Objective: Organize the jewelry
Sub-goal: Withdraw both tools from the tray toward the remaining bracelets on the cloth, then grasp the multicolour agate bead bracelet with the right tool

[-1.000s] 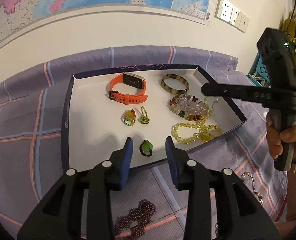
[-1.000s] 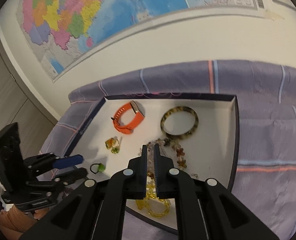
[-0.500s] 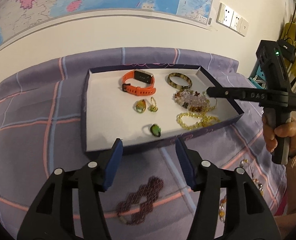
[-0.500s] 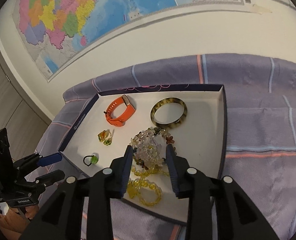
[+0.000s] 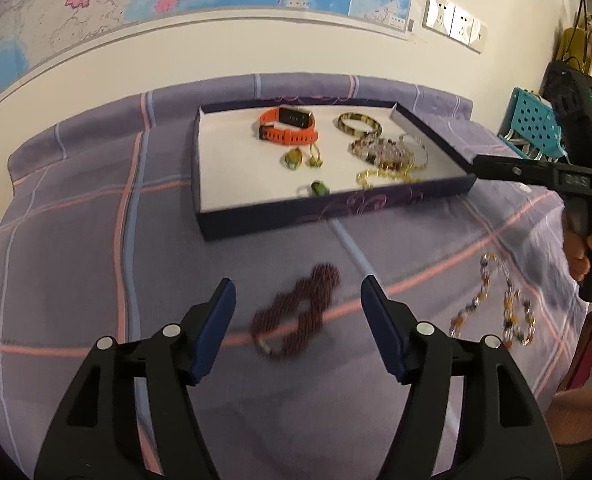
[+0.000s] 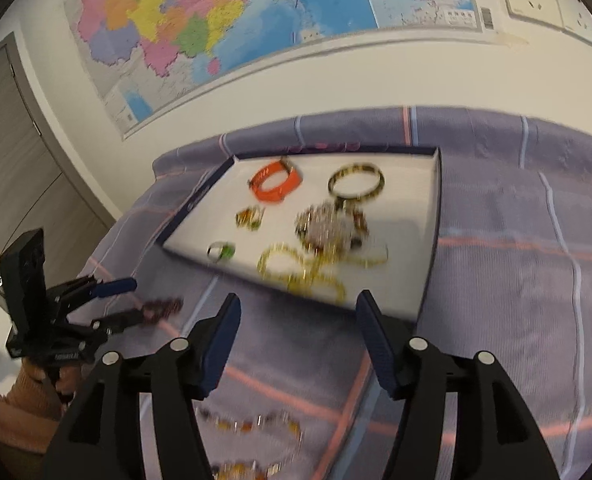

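Though tray (image 5: 376, 204) side print unreadable, both grippers' fingers (image 5: 219, 320) (image 6: 376, 340) just widened, gaping, empty.

The right gripper (image 6: 298, 316) has just been opening its jaws, and nothing sits between them. Beyond the tips lies the tray (image 6: 432, 240) holding the yellow bead strand (image 6: 296, 272), orange watch (image 6: 273, 184) and bangle (image 6: 356, 182). Below the jaws a mixed-bead chain (image 6: 251, 426) lies on the purple cloth (image 6: 516, 300); the left gripper (image 6: 127, 300) is off to their left.
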The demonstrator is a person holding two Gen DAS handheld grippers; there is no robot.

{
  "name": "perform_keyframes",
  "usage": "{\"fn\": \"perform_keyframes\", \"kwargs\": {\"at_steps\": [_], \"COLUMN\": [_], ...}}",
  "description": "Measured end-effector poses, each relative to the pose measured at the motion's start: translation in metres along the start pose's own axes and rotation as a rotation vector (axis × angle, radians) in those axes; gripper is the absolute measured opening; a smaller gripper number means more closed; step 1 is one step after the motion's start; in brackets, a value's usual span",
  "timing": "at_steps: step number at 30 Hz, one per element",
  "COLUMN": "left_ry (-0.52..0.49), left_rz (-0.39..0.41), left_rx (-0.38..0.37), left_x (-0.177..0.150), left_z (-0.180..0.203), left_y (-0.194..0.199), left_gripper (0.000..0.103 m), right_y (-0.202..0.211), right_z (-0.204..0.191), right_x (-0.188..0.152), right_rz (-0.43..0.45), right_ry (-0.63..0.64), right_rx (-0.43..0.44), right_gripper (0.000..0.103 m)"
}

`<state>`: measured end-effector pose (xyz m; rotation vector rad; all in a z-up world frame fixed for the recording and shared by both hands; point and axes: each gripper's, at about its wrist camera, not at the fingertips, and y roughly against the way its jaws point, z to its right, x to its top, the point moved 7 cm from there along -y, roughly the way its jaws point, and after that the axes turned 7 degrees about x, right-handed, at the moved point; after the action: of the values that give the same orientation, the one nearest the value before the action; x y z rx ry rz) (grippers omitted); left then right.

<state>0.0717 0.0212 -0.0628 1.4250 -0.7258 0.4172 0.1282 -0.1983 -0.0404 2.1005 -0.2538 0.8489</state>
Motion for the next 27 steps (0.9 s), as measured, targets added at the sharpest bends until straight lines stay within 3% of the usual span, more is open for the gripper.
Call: {"fn": "perform_keyframes", "kwargs": {"at_steps": [6,15,17,21,24,27], "left_ry": [0.021,0.036,0.036,0.040,0.051,0.058], "left_rz": [-0.032,-0.034,-0.031,-0.031,-0.036,-0.036], "left_rx": [-0.005,-0.007,-0.010,-0.009,-0.014,-0.014], "left_x": [-0.017,-0.021,-0.022,-0.022,-0.022,-0.023], "left_z": [-0.004,-0.001,0.001,0.003,0.003,0.003], "left_y": [0.000,0.003,0.004,0.005,0.004,0.003], "left_gripper": [0.066,0.066,0.067,0.067,0.067,0.068], "right_y": [0.010,0.015,0.014,0.007,-0.001,-0.012], "right_z": [-0.004,-0.020,-0.031,-0.058,-0.079,-0.093], "right_x": [-0.048,-0.089,-0.095,-0.111,-0.120,-0.127], "right_rz": [-0.062,-0.117,-0.129,-0.156,-0.188,-0.192], "right_ry": [-0.012,0.011,0.048,0.117,0.194,0.265], "right_rx": [-0.025,-0.044,-0.051,-0.046,-0.047,-0.111], "right_gripper": [0.063,0.067,0.075,0.079,0.087,0.091]}}
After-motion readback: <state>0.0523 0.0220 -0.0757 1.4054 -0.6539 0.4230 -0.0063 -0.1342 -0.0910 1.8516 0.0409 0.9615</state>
